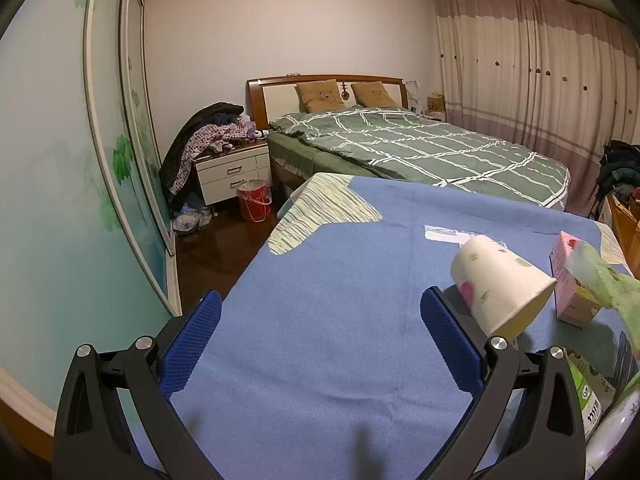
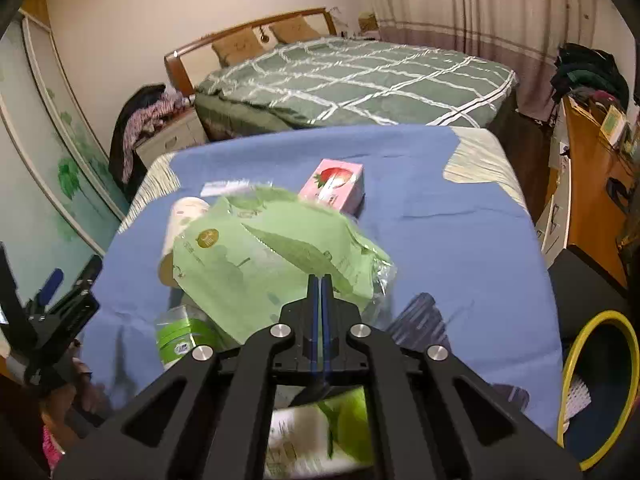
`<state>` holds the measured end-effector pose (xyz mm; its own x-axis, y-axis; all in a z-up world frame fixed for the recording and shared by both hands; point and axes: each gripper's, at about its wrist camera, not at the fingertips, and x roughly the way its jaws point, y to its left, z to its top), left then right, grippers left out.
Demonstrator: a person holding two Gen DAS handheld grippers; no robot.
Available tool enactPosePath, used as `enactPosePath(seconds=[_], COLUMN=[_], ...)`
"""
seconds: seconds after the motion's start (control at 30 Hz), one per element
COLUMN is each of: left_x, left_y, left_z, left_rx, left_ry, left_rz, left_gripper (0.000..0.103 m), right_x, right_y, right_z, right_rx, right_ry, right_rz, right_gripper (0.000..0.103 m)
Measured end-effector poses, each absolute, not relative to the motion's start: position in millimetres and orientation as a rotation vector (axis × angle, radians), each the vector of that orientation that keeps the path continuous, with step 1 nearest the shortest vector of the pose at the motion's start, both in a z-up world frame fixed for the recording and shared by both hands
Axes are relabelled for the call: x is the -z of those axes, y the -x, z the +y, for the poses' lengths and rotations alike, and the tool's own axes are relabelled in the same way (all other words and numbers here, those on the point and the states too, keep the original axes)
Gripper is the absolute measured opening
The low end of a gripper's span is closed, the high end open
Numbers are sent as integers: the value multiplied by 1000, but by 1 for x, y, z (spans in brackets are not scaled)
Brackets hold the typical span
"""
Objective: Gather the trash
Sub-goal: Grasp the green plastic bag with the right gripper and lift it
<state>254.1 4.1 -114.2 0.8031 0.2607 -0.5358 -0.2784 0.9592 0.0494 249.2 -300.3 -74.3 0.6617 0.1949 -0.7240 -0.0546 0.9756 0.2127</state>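
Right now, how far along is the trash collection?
Early. The right claw is shut on the green plastic wrapper, lifted off the blue cloth. The left claw is open and holds nothing. The paper cup, pink carton and green-labelled bottle remain.

Left half of counter [image 1: 320, 320]: bare blue cloth, open passage.
Right side: paper cup [image 1: 500, 280], pink carton [image 2: 336, 186], green bottle [image 2: 186, 338] crowd together.
Off right edge: yellow-rimmed bin [image 2: 600, 384].
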Motion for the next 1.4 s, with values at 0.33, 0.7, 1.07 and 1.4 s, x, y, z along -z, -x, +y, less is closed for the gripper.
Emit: enactPosePath(seconds=[0.33,0.7,1.07,1.4], left_x=[113,114,114,114], left_y=[-255,-255,-255,-256], left_z=[4,2,0,-2], left_rx=[-290,-288,-298,-295], left_ry=[20,11,0,-1], left_rz=[571,572,567,568], left_gripper=[98,98,98,98], right_x=[47,34,85,99], right_y=[-209,-178,-210,-221], right_z=[-323,-342,-296,-265], right_rx=[-143,-114,-135,-29], right_ry=[-240,-228,-84,172], right_rz=[740,710,843,825], right_gripper=[1,1,54,73])
